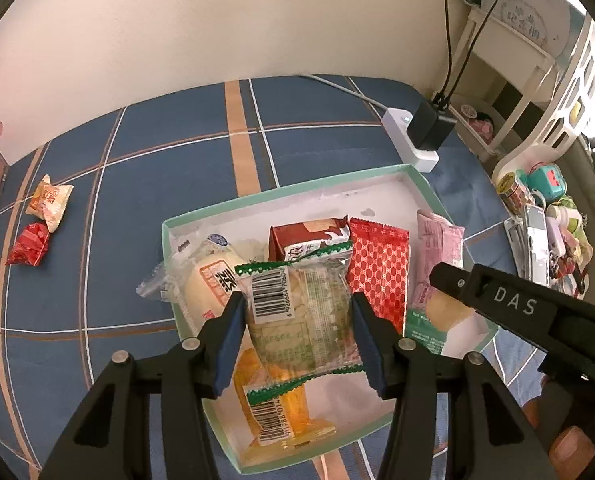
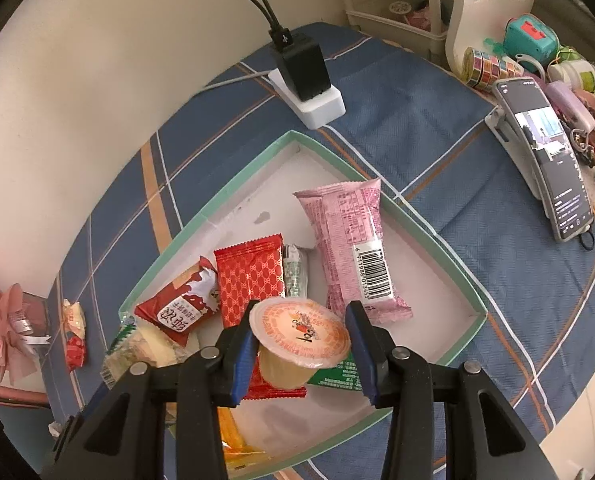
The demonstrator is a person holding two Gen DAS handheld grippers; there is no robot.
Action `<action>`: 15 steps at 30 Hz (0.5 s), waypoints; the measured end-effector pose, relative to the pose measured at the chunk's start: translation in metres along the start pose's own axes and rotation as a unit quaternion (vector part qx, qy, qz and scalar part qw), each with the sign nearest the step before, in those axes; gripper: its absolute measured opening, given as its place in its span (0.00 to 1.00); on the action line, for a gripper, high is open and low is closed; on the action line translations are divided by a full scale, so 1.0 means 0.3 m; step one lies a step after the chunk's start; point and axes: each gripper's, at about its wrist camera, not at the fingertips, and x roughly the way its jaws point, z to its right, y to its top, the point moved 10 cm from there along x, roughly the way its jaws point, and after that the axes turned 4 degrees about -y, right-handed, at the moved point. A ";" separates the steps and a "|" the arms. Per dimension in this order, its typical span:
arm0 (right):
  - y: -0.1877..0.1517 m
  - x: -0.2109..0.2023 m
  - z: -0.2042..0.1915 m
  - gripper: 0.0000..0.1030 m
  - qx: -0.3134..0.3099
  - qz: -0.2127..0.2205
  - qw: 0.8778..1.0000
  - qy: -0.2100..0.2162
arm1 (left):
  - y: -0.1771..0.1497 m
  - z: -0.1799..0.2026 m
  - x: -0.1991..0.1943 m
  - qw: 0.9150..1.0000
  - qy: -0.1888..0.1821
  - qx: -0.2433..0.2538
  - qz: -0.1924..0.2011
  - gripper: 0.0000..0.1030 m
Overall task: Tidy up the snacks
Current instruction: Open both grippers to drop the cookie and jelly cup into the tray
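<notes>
A shallow white box with a mint-green rim (image 1: 281, 194) (image 2: 437, 236) lies on the blue plaid cloth and holds several snack packets. My left gripper (image 1: 297, 336) is shut on a clear green-edged snack packet (image 1: 305, 316) and holds it over the box. My right gripper (image 2: 303, 350) is shut on a jelly cup with an orange lid (image 2: 299, 332), above the box's near side; this gripper also shows in the left wrist view (image 1: 497, 296). In the box lie a pink packet (image 2: 353, 256), a red patterned packet (image 2: 251, 276) and a dark red packet (image 2: 177, 308).
Two loose snacks, one orange-white (image 1: 49, 202) and one red (image 1: 29, 244), lie on the cloth to the left. A white power strip with a black charger (image 2: 305, 76) sits behind the box. A phone on a stand (image 2: 545, 156) and clutter (image 2: 537, 64) stand at the right.
</notes>
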 end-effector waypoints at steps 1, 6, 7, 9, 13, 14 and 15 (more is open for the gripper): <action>0.000 0.001 -0.001 0.45 0.000 -0.001 1.000 0.000 | -0.001 -0.001 0.002 1.000 0.001 0.000 0.000 0.52; -0.005 0.010 0.002 0.45 -0.001 -0.005 1.000 -0.002 | 0.000 -0.007 -0.002 1.000 -0.003 -0.009 0.001 0.61; -0.005 0.010 0.003 0.45 -0.001 -0.005 1.000 -0.003 | 0.001 -0.010 -0.005 1.000 -0.002 -0.010 0.002 0.65; -0.003 0.011 0.008 0.45 0.001 -0.006 1.000 -0.009 | 0.003 -0.014 -0.012 1.000 -0.002 -0.010 0.005 0.65; 0.003 0.009 0.009 0.45 -0.002 -0.005 1.000 -0.012 | 0.007 -0.021 -0.031 1.000 -0.004 -0.017 0.008 0.65; 0.005 0.006 0.007 0.45 -0.002 -0.004 1.000 -0.010 | 0.010 -0.023 -0.037 1.000 -0.004 -0.018 0.009 0.65; 0.007 0.001 0.002 0.45 -0.005 -0.002 1.000 -0.009 | 0.014 -0.026 -0.047 1.000 -0.004 -0.021 0.012 0.65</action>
